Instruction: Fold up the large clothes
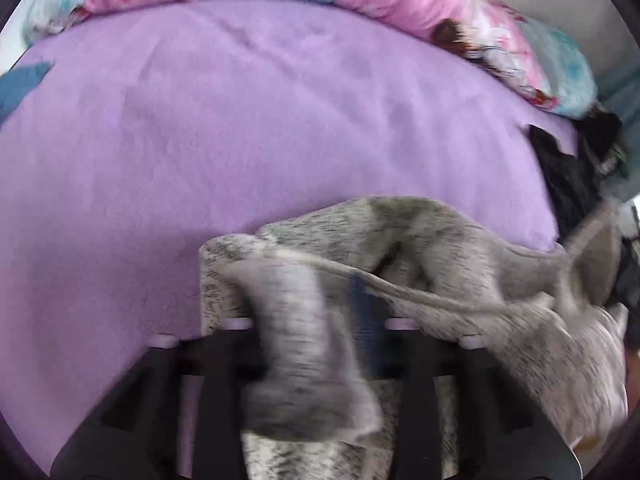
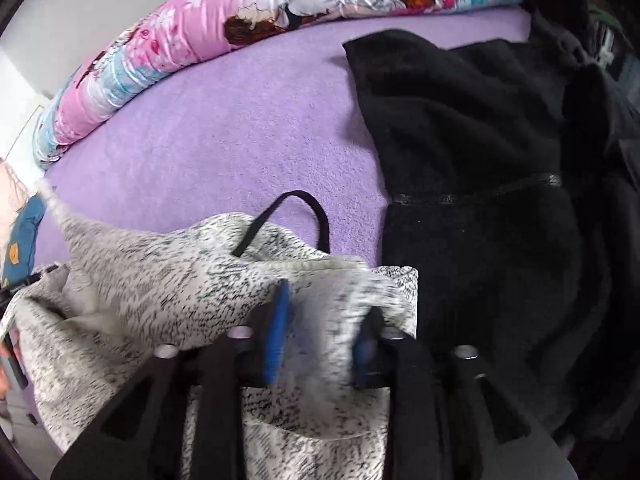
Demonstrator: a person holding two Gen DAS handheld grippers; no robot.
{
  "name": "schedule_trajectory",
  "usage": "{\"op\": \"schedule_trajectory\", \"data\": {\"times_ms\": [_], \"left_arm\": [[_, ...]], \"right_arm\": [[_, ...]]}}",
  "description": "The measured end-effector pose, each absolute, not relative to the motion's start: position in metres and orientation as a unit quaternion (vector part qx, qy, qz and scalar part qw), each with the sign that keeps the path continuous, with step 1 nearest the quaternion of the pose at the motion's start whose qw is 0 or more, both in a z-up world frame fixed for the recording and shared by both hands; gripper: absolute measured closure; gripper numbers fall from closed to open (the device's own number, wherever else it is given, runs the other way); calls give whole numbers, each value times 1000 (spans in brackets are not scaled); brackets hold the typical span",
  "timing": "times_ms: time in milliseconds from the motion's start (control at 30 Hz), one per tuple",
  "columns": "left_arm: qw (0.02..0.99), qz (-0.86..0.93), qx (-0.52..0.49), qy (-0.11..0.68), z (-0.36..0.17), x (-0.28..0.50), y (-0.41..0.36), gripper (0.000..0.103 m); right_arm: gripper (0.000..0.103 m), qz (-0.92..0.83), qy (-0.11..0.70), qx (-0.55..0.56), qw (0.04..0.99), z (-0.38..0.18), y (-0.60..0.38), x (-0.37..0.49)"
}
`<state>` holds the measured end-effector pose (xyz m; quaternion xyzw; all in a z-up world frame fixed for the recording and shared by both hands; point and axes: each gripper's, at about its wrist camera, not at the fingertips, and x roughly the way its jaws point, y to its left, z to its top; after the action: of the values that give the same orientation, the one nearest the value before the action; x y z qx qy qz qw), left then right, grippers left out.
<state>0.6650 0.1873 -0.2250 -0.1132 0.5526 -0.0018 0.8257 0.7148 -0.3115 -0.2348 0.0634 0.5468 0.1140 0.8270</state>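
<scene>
On purple bed point(image 2: 224, 136), grey garment point(image 2: 160, 276), black fleece point(image 2: 480, 128)

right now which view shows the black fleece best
The right wrist view: the black fleece lies spread over the purple blanket, its zip visible. The left wrist view catches only a dark, blurred sliver at the right edge.

On the one bed with a lilac fleece sheet point(image 2: 208, 128) lie two large garments: one heathered grey-and-white knit garment with a black cord point(image 2: 168, 276) and one black fleece jacket with a zip point(image 2: 472, 152). One pink-and-blue printed duvet roll point(image 2: 168, 40) lines the bed's far edge. One pair of tongs shows per view.
</scene>
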Motion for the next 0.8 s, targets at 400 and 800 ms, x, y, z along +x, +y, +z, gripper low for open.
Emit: {"op": "schedule_trajectory", "data": {"times_ms": [400, 800], "left_arm": [[906, 8, -14, 423, -108, 600, 150, 6], [912, -57, -33, 404, -92, 539, 91, 6]], "right_arm": [[7, 158, 432, 17, 888, -136, -284, 643], [7, 234, 392, -52, 888, -112, -209, 576]]}}
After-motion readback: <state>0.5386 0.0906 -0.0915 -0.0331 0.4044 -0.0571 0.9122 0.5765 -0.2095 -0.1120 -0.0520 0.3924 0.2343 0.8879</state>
